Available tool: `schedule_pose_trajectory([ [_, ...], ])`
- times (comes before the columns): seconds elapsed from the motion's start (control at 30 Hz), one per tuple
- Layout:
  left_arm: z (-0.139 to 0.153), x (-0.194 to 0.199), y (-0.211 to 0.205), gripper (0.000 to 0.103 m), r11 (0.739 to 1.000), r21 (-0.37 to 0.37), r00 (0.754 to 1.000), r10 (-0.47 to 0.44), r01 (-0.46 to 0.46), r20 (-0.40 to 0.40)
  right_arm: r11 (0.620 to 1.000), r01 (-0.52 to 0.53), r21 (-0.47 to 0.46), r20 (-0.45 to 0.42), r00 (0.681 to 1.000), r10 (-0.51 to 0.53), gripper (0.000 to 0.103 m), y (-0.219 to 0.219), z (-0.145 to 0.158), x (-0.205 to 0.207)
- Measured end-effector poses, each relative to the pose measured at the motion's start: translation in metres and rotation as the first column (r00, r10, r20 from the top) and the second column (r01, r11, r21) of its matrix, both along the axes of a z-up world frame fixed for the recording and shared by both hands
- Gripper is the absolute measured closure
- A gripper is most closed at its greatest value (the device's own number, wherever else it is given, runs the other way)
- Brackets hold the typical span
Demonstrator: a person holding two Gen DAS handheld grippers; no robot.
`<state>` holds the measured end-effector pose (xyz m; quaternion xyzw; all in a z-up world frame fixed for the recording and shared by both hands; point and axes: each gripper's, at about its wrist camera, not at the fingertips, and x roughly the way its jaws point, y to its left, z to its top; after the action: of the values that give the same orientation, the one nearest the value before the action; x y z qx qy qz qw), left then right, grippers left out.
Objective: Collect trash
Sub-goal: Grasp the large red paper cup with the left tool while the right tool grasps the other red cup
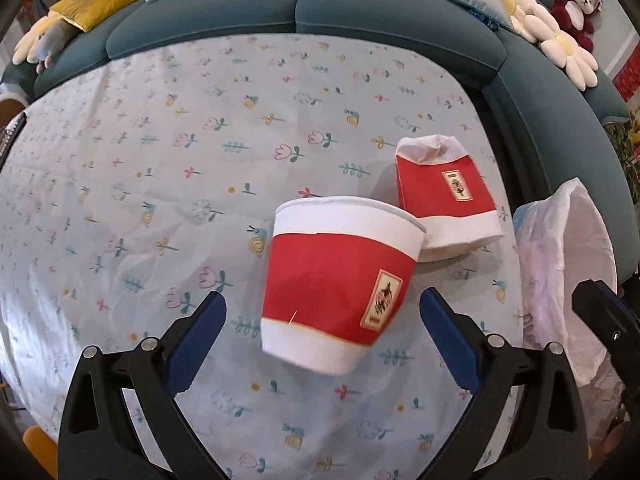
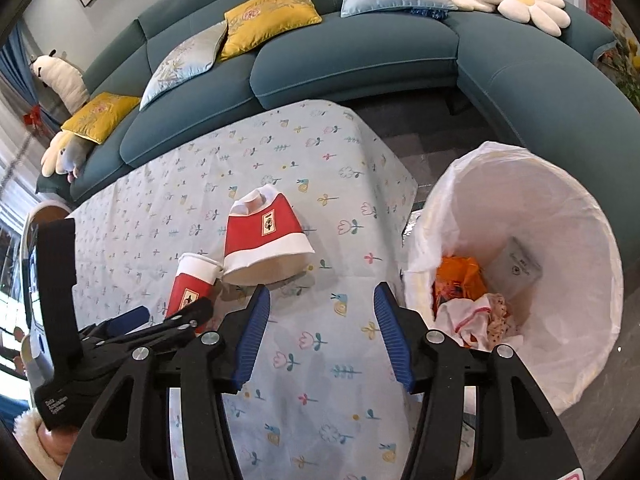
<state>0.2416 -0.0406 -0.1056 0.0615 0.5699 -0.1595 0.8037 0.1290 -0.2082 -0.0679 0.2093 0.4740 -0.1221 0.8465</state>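
A red-and-white paper cup [image 1: 340, 280] [image 2: 192, 280] stands rim up on the flowered tablecloth. My left gripper [image 1: 323, 298] [image 2: 168, 314] is open wide just above it, one blue pad on each side, neither touching it. A second, crushed red-and-white cup [image 1: 444, 200] [image 2: 264, 240] lies on its side just beyond the first. My right gripper [image 2: 322, 291] is open over bare cloth to the right of both cups, with nothing between its fingers. Part of it shows at the right edge of the left wrist view [image 1: 600, 320].
A bin with a white liner [image 2: 540, 184] [image 1: 568, 280] stands off the table's right edge, holding an orange wrapper [image 2: 456, 276], a grey box and crumpled tissue. A teal sofa [image 2: 360, 68] with cushions wraps around the table's far side.
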Motion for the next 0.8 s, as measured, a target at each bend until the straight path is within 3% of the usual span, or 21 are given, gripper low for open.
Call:
schedule_pose_trajectory([
  [0.07, -0.007, 0.004, -0.002, 0.015, 1.000, 0.009, 1.000, -0.005, 0.005, -0.020, 1.000, 0.002, 0.016, -0.008, 1.000, -0.002, 0.050, 0.002, -0.005, 0.007],
  [0.1, -0.009, 0.005, -0.001, 0.020, 1.000, 0.002, 1.000, -0.010, 0.010, -0.028, 1.000, 0.001, 0.024, -0.009, 1.000, -0.001, 0.050, 0.004, -0.008, 0.010],
  [0.13, -0.012, 0.006, -0.001, 0.032, 1.000, -0.010, 0.999, -0.018, 0.018, -0.042, 1.000, -0.001, 0.030, -0.012, 1.000, 0.001, 0.050, 0.006, -0.010, 0.014],
  [0.17, -0.014, 0.007, 0.001, 0.033, 1.000, -0.007, 0.998, -0.019, 0.018, -0.053, 0.999, -0.005, 0.034, -0.016, 1.000, 0.005, 0.050, 0.009, -0.012, 0.018],
  [0.53, -0.006, 0.014, 0.052, 0.034, 0.990, -0.074, 0.991, 0.116, -0.121, -0.059, 0.992, -0.049, 0.116, -0.011, 0.999, 0.051, 0.052, 0.034, -0.033, 0.051],
  [0.8, -0.004, 0.017, 0.066, 0.034, 0.983, -0.095, 0.985, 0.151, -0.158, -0.079, 0.986, -0.062, 0.154, -0.031, 0.997, 0.068, 0.062, 0.046, -0.045, 0.070],
])
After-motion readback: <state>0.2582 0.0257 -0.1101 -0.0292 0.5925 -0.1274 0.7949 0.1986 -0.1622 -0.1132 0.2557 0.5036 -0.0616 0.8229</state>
